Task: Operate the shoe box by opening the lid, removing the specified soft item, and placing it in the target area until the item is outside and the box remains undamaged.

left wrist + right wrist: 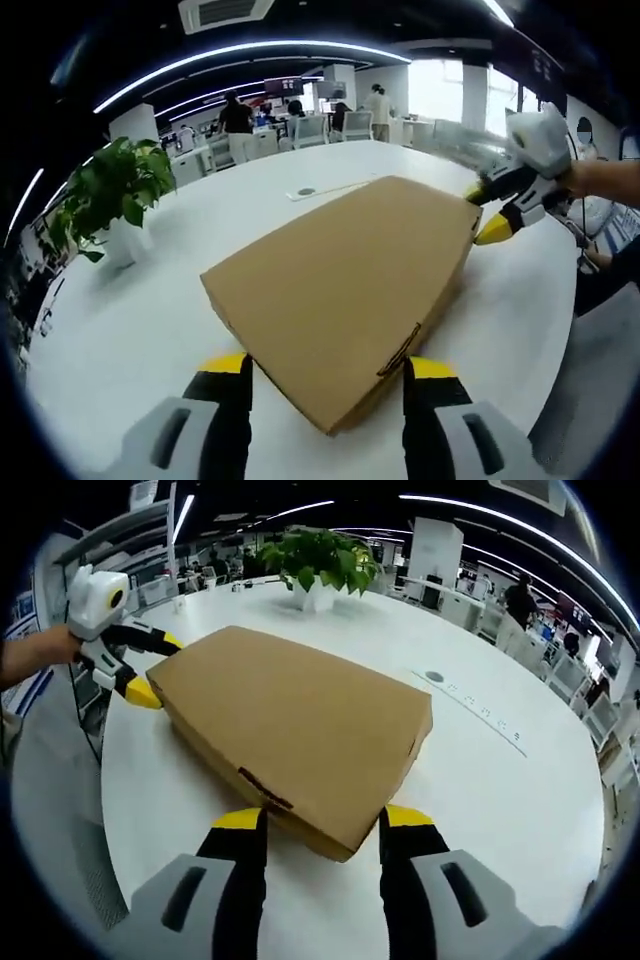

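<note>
A closed brown cardboard shoe box (340, 280) lies flat on the round white table (130, 330), lid down. My left gripper (330, 365) is open, its yellow-tipped jaws standing either side of the box's near corner. At the far corner of the box, my right gripper (487, 212) is held by a hand. In the right gripper view the box (290, 720) runs away from me, and the right gripper (324, 817) is open astride its near corner. The left gripper (155, 666) flanks the opposite corner at upper left. The soft item is hidden inside.
A potted green plant (110, 190) (320, 555) stands on the table beyond the box. A round cable port (306, 191) (433, 677) and a thin strip sit in the tabletop. The table edge (110, 780) curves close to the box. People and office chairs stand far behind.
</note>
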`<act>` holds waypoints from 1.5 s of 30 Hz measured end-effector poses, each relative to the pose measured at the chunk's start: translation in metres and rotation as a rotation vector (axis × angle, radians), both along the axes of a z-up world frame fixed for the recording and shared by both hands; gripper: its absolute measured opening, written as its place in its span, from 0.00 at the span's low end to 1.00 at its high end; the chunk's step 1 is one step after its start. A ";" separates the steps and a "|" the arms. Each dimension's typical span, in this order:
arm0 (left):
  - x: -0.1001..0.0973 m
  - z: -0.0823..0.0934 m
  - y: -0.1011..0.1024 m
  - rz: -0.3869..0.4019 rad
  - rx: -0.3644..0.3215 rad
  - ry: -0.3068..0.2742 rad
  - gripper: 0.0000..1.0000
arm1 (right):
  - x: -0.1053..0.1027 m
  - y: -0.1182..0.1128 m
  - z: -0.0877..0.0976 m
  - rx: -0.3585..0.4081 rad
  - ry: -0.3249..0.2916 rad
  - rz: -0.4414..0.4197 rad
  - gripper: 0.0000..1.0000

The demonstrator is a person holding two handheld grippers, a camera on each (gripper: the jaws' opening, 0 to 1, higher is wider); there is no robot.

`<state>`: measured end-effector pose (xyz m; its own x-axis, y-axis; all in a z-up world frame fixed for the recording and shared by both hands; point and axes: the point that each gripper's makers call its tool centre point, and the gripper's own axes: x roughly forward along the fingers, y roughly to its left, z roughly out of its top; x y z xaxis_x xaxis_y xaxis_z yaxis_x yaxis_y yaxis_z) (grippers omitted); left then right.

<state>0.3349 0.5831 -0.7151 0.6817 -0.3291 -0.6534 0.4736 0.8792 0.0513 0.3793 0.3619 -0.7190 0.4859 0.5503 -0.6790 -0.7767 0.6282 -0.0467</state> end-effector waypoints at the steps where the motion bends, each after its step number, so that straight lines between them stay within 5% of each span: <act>1: 0.000 0.000 0.001 -0.007 0.002 0.003 0.61 | -0.001 0.001 0.000 0.000 0.000 -0.007 0.41; 20: -0.016 -0.003 0.030 -0.105 0.000 0.064 0.57 | -0.044 0.022 0.002 0.036 0.015 -0.098 0.38; 45: -0.050 0.000 0.057 -0.201 0.052 0.120 0.57 | -0.098 0.051 0.004 0.084 0.015 -0.090 0.33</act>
<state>0.2854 0.6405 -0.7147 0.5221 -0.4143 -0.7455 0.6446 0.7640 0.0269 0.2813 0.4125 -0.7154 0.5262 0.5605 -0.6395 -0.7173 0.6965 0.0202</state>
